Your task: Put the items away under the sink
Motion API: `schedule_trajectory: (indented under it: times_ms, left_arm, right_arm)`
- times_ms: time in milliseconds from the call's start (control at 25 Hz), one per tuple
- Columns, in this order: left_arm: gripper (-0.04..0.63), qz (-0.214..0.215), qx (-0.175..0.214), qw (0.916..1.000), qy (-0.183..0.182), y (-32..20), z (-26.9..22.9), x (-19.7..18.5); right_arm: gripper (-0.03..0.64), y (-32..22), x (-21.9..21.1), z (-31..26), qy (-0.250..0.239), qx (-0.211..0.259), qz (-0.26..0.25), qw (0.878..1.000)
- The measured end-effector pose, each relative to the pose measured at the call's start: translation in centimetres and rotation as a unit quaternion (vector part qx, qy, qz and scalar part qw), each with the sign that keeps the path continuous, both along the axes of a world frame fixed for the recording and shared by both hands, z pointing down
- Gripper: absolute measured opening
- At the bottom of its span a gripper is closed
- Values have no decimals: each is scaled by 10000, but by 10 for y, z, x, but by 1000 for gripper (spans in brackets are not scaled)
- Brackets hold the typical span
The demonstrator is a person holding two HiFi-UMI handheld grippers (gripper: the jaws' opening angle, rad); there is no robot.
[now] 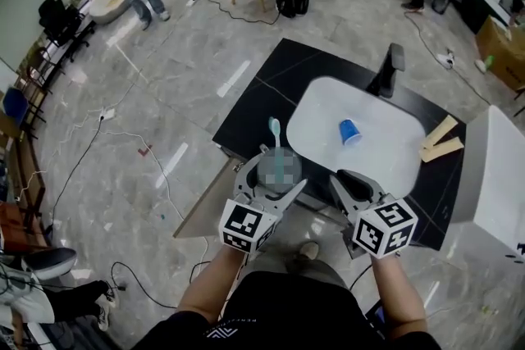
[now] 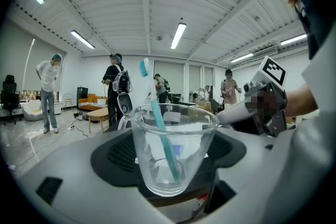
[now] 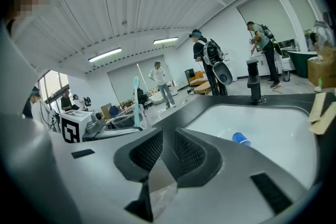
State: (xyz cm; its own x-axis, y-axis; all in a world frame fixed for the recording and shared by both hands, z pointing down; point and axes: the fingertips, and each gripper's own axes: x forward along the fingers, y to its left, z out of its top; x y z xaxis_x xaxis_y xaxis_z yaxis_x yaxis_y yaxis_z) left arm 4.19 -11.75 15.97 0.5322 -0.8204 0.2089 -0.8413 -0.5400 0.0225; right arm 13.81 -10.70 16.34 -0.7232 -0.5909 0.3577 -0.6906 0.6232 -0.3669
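Note:
My left gripper is shut on a clear glass that stands upright between its jaws. A teal toothbrush leans in the glass, head up. It hovers at the near left corner of the white sink. My right gripper is beside it at the sink's near edge. Its jaws are nearly together, and a thin clear piece is wedged between the pads' rear. A blue cup lies on its side in the sink.
The sink is set in a black counter with a black faucet at its far side. Two wooden pieces lie right of the sink. A tan panel juts out under the counter's left corner. A white unit stands right. People stand beyond.

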Motion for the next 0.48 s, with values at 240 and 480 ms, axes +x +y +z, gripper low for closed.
schedule_trajectory:
  times_ms: [240, 480]
  left_arm:
    - [383, 237, 15, 9997, -48, 25, -1, -22]
    - [383, 345, -91, 9994, -15, 64, 4, -60]
  right_arm:
    - [78, 18, -29, -2, 137, 49, 62, 9999]
    - [75, 52, -63, 2, 139, -74, 252, 9996]
